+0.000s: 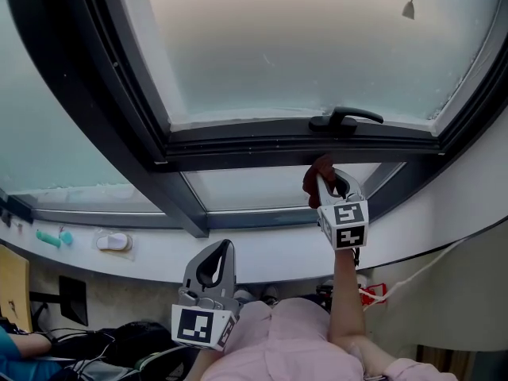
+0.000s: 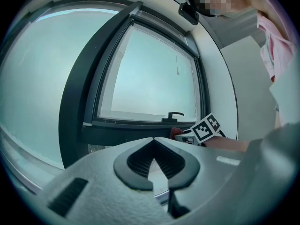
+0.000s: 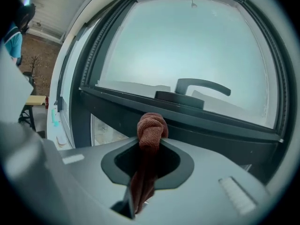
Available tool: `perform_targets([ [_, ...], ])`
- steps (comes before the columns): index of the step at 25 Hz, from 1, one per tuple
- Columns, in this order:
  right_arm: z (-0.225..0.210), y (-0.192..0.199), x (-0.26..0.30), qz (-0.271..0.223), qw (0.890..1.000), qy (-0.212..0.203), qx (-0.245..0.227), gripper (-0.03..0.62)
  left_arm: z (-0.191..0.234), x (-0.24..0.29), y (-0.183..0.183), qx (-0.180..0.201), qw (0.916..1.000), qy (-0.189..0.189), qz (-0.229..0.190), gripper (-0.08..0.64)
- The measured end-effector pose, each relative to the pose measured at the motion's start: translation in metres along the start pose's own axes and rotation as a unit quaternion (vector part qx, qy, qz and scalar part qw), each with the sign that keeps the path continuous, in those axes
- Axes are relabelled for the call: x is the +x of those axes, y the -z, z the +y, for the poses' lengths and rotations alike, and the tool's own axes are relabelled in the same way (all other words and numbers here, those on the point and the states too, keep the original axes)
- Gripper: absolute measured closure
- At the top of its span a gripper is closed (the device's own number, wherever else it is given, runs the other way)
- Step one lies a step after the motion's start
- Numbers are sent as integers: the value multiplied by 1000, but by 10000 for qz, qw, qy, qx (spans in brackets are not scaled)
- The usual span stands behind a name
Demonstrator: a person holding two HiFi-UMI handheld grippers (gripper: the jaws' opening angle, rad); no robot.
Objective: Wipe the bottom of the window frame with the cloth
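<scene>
A dark window frame (image 1: 302,144) runs across the head view, with a black handle (image 1: 346,119) on its bottom rail. My right gripper (image 1: 324,182) is raised just below that rail and is shut on a reddish-brown cloth (image 1: 318,173). In the right gripper view the cloth (image 3: 151,128) bunches out between the jaws, close under the bottom rail (image 3: 197,118) and the handle (image 3: 194,89). My left gripper (image 1: 220,254) hangs lower, near the sill, shut with nothing in it. The left gripper view shows its closed jaws and, beyond them, the right gripper (image 2: 199,132) at the frame.
A white curved sill (image 1: 262,252) runs below the frame, with a small white object (image 1: 113,242) and a teal item (image 1: 52,237) at its left. A blind cord pull (image 1: 409,8) hangs at the upper right. A white cord (image 1: 413,274) trails at the lower right.
</scene>
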State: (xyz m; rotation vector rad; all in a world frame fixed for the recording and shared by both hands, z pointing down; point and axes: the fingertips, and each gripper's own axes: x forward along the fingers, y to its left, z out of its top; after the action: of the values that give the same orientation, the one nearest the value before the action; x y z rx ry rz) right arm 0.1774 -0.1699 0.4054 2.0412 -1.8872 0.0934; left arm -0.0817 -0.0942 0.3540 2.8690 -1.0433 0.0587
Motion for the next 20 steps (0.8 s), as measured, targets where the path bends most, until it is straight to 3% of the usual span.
perform_targets([
  [10,106,-46,27,-371,9964,-739,-195,529,52,-32,-7,15,9997,-227,26,565],
  [20,238,-95,65,-667,9794,-1839,-500,529,119,-74,-18,31,9966,-820,-9,565],
])
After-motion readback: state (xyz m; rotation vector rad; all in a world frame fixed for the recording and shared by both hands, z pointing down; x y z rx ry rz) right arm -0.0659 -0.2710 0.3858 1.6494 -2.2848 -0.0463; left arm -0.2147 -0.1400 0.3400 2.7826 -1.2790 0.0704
